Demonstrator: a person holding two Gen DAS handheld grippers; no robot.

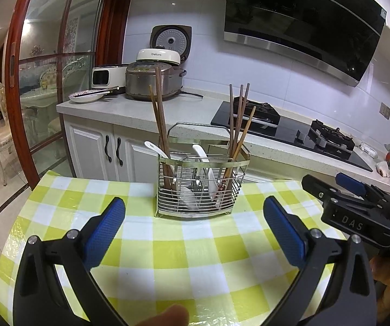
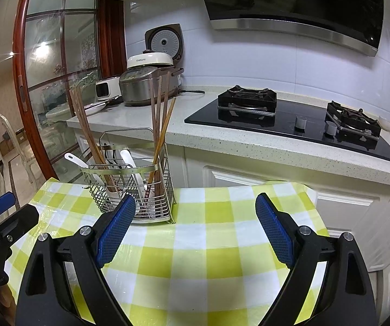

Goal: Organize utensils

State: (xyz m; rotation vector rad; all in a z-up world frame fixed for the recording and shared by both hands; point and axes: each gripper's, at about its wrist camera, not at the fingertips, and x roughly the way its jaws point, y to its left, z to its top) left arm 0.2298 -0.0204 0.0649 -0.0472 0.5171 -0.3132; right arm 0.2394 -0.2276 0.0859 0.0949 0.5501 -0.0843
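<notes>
Left gripper (image 1: 193, 214) and right gripper (image 2: 195, 212) hover wide open and empty above the checked tablecloth (image 1: 208, 258), facing the wire caddy (image 1: 199, 187) at its far edge, where chopsticks (image 1: 159, 125) seem best pinched singly, high on the shaft

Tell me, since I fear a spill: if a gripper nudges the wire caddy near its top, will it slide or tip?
The wire caddy probably tips rather than slides: it looks light, on small feet. The tall chopsticks rise well above its rim, likely lifting the weight. The glossy checked tablecloth may still let it skid.
</notes>
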